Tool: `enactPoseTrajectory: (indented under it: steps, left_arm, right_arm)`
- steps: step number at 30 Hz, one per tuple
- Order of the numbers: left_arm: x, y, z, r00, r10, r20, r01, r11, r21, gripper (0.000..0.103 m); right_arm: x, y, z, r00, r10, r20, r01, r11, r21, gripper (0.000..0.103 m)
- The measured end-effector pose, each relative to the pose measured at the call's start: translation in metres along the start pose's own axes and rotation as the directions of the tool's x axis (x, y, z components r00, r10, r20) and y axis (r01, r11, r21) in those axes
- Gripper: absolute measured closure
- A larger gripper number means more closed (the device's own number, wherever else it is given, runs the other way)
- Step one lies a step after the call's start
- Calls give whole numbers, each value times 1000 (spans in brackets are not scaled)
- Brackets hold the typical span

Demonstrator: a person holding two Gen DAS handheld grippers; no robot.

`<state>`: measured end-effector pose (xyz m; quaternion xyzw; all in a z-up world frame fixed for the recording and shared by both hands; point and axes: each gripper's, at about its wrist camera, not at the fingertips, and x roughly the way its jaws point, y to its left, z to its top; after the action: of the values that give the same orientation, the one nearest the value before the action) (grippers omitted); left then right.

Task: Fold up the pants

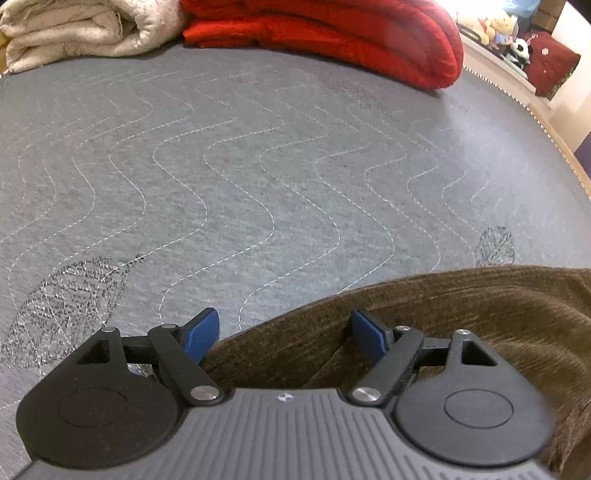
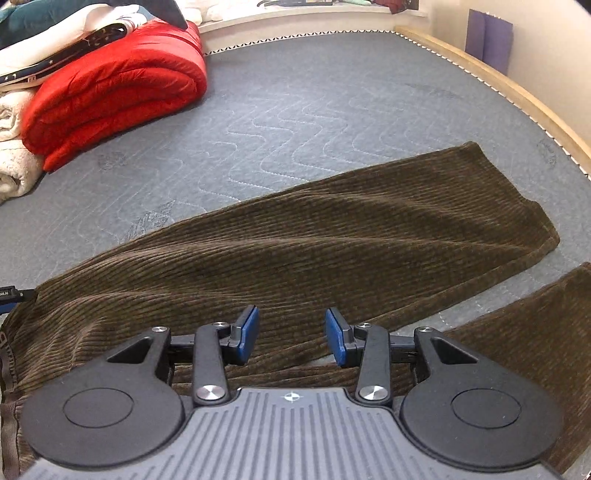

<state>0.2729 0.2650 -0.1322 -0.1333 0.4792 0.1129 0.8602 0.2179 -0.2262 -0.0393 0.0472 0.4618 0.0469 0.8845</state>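
Pants (image 2: 332, 236) lie spread on bed (image 2: 314, 96), legs splayed. Left tongs (image 1: 284, 336) wide open at fabric edge, right tongs (image 2: 291, 336) part-open, empty. Risk: single-layer pinch, fold skews.

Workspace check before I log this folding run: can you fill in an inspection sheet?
Surface: grey quilted mattress, wavy stitching.
Job's things: brown corduroy pants lying flat, one leg stretched across the mattress, the other at the right edge.
Clutter: folded red quilt, cream blanket, soft toys at the far edge.
Grippers: left gripper jaws wide at the pants' edge, nothing held; right gripper jaws apart over the pants, not pinching.
Cables: nothing seen.
Surroundings: wooden bed frame, pale wall.
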Motion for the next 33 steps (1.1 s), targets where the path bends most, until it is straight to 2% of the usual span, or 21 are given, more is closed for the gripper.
enactPoseTrajectory:
  steps: [9,13,18,21,22,26,29,33]
  left_arm:
    - [-2,-2,-1,1000,-11,19,11,1000,-6,19]
    - [0,-1,-4,1000,5,7,-5,1000,21,19]
    - [6,1,-2,1000,-2,6,2,1000,7,20]
    - [10,-5,-2,1000,6,-23,-6,999,33,29]
    - [9,-7,-2,1000,10,-26,-9,999,46,35]
    - [1,-16,-1,999,12,-31,-9,994,111,76]
    - [-14,-25,-5,1000,24,-5,-23,982,189,88]
    - [-54,-39,-13,998,9,60,-25,965,260,92]
  right_arm:
    - [-7,2,-3,1000,3,16,-3,1000,15,61]
    - [-6,2,-5,1000,7,11,-7,1000,15,61]
    - [-8,2,-2,1000,14,19,-14,1000,7,61]
    - [-10,2,-2,999,20,28,-20,1000,6,61]
    - [-10,2,-2,999,18,29,-18,1000,3,61]
    - [-11,2,-1,999,15,30,-16,1000,20,61]
    - [-18,4,0,998,25,50,-26,999,27,61]
    - [-27,7,-1,997,29,76,-32,999,40,61]
